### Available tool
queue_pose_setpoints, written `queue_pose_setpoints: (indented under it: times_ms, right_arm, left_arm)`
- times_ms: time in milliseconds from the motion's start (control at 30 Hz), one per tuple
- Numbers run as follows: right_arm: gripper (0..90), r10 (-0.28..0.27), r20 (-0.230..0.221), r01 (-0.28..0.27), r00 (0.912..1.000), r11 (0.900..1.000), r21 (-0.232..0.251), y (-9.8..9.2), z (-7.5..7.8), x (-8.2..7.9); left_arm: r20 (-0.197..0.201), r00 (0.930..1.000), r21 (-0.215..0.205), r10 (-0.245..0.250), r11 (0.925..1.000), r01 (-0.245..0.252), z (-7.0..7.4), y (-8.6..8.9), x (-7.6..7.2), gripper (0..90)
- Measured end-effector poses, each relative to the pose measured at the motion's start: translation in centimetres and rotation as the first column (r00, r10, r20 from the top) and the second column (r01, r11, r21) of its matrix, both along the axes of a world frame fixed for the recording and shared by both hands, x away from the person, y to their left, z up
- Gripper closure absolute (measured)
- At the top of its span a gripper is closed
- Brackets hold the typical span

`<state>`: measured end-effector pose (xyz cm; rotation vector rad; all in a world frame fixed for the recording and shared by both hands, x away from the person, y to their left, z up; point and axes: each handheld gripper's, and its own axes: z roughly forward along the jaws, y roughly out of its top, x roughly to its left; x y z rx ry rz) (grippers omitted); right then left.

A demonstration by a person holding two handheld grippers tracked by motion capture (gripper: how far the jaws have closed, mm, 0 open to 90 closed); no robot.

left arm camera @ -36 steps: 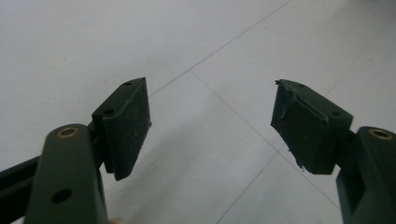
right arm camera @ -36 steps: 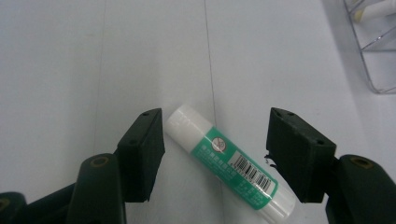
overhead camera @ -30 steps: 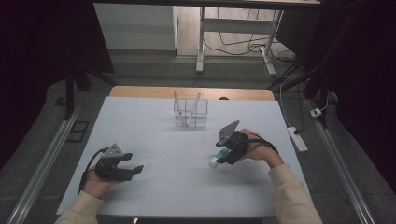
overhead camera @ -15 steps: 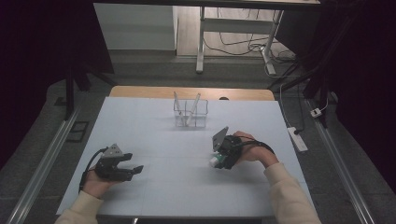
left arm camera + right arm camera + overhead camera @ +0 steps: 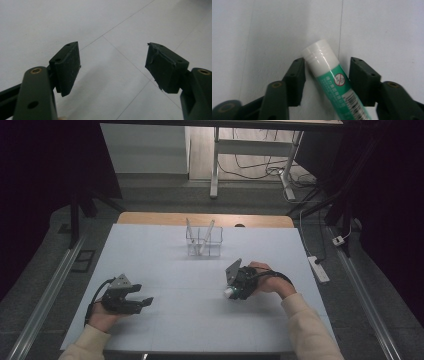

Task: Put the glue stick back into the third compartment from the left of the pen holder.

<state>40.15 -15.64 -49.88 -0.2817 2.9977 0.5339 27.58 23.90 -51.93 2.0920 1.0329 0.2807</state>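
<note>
**Right gripper closing around a glue stick on the white table**

A person sat at a white table (image 5: 165,245) holding a two-jaw gripper in each hand. Toward the far edge stood a clear organiser (image 5: 204,241) with a few slim items upright in it.

Nearer than the organiser and slightly to its right, the right gripper (image 5: 327,75) pointed down at a glue stick (image 5: 332,77) with a green label and white cap, lying on the table. Its jaws had just been closing and bracketed the stick; the left pad seemed to touch it, with a gap at the right one, though the angle left this uncertain.

Nearer than the organiser and well to its left, the left gripper (image 5: 112,65) rested with jaws wide and empty.

The pickup appeared barely begun: gripping, lifting and placing the stick, possibly in the organiser, all remained.
</note>
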Motion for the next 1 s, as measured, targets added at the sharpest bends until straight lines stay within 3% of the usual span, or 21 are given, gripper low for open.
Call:
queue_pose_setpoints:
  times_ms: [167,300,600,1000]
  right_arm:
    - [63.7,0.026,0.0,-0.026,0.9997,1.0,0.009,-0.1,0.0,0.0]
    - [64.4,0.031,0.01,-0.031,0.9995,1.0,-0.001,0.0,0.1,-0.1]
    - [64.6,-0.041,-0.015,0.042,0.999,0.997,0.059,-0.6,0.9,0.1]
    - [64.6,-0.117,-0.042,0.121,0.9923,0.986,0.115,-1.1,1.5,0.5]
  left_arm:
    - [0.001,1.0,0.0,0.0,1.0,0.0,0.0,0.0,0.0,27.8]
    - [0.002,1.0,0.0,0.001,1.0,-0.001,0.0,0.0,0.0,27.8]
    - [0.002,1.0,0.0,0.0,1.0,0.0,0.0,0.1,0.0,27.8]
    - [0.002,1.0,-0.001,0.001,1.0,-0.001,0.0,0.1,0.0,27.8]
